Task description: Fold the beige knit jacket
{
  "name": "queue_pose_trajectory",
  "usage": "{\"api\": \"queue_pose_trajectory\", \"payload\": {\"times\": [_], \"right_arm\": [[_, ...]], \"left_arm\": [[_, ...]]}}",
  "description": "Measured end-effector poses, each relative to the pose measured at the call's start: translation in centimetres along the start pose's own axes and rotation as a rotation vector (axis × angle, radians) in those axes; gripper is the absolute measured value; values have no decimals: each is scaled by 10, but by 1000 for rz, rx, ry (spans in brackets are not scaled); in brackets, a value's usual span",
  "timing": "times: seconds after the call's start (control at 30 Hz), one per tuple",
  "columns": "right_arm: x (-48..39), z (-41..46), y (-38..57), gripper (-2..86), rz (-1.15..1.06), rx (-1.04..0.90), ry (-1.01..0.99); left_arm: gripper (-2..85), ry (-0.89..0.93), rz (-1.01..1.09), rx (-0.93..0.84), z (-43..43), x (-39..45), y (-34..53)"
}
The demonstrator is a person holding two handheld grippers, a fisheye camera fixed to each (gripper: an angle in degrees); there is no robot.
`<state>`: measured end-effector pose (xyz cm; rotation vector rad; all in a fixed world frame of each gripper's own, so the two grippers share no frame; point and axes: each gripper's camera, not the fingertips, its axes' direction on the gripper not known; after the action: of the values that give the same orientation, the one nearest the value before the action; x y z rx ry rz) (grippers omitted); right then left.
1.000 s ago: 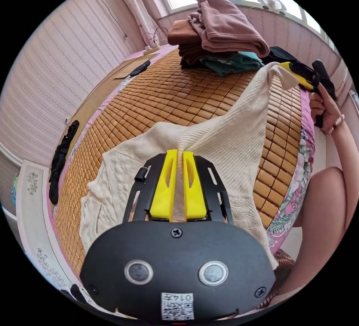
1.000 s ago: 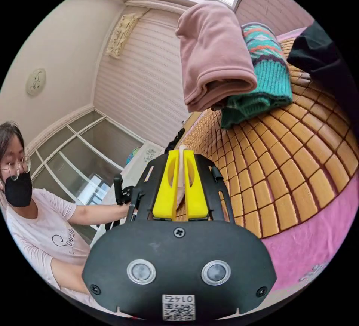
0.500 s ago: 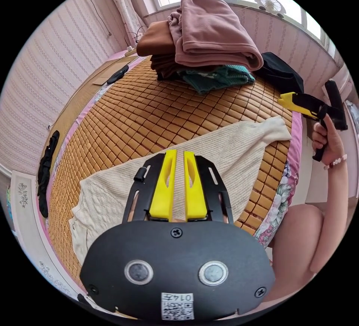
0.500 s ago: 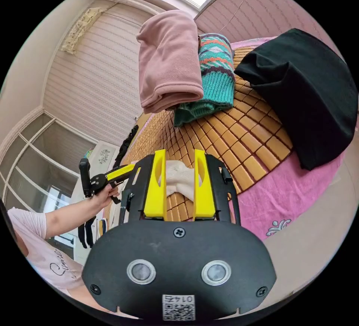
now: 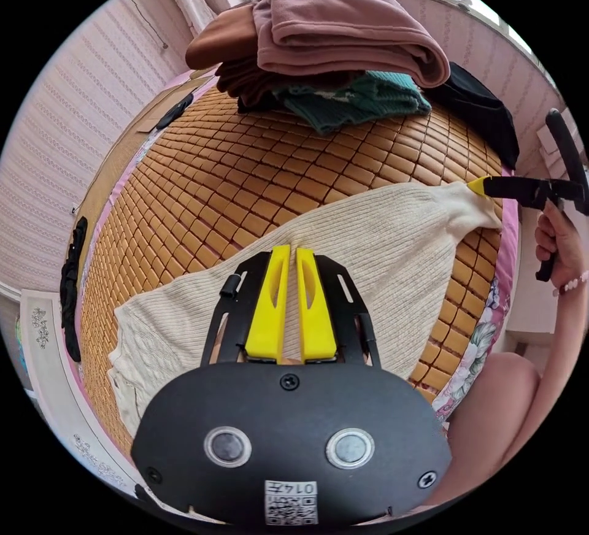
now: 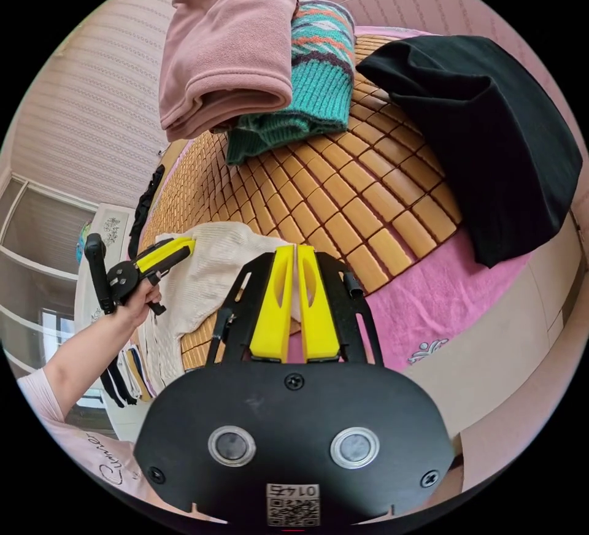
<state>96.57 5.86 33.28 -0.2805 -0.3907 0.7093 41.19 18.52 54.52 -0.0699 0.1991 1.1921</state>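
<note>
Jaws nearly together, with only a thin slit between the yellow fingers, the left gripper [image 5: 288, 253] sits over the beige knit jacket [image 5: 368, 240] in the left gripper view; whether cloth is pinched between them cannot be told. The jacket lies spread flat across the bamboo mat [image 5: 245, 167] near the bed's front edge. At its far corner the right gripper [image 5: 481, 186], held in a hand [image 5: 561, 246], touches the jacket's end with its yellow tip. Behind, a stack of folded clothes [image 5: 337, 44] stands on the mat, a mauve fleece uppermost, with a black garment [image 5: 478, 111] just beside it.

Right gripper view: the right gripper [image 6: 296, 253] has its jaws pressed close, the jacket's [image 6: 208, 271] pale knit just behind them at the mat's [image 6: 343, 191] edge above the pink sheet [image 6: 429, 302]; a grip on it cannot be confirmed. The left gripper [image 6: 184, 245], in the person's other hand [image 6: 138, 302], rests on the jacket. The stack of folded clothes [image 6: 245, 50] and the black garment [image 6: 491, 142] lie beyond.
</note>
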Motion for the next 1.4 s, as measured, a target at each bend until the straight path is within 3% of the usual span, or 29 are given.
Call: {"api": "queue_pose_trajectory", "payload": {"times": [0.27,0.53,0.7,0.9,1.0,1.1,1.17,1.27,1.4], "right_arm": [[-35,13,4,1,29,34,82],[-49,23,15,-6,23,42,1],[-78,27,27,-2,74,131,61],[-152,16,50,8,-102,330,11],[-211,30,62,17,-212,239,-56],[-292,58,84,28,-407,148,-205],[-366,97,107,45,-608,-56,-292],[-450,153,147,95,-755,-216,-369],[-548,225,182,128,-877,-419,-294]], "left_arm": [[1,91,20,-53,-11,-41,1],[-4,310,-130,198,-108,-116,57],[-5,210,-359,277,-183,-202,198],[-6,6,-749,83,-218,-282,419],[-6,-130,-867,-20,-231,-291,511],[2,-112,-964,-24,-234,-299,575],[16,-93,-951,-5,-233,-302,592],[42,-63,-890,51,-228,-302,599],[56,-52,-837,115,-220,-294,601]]}}
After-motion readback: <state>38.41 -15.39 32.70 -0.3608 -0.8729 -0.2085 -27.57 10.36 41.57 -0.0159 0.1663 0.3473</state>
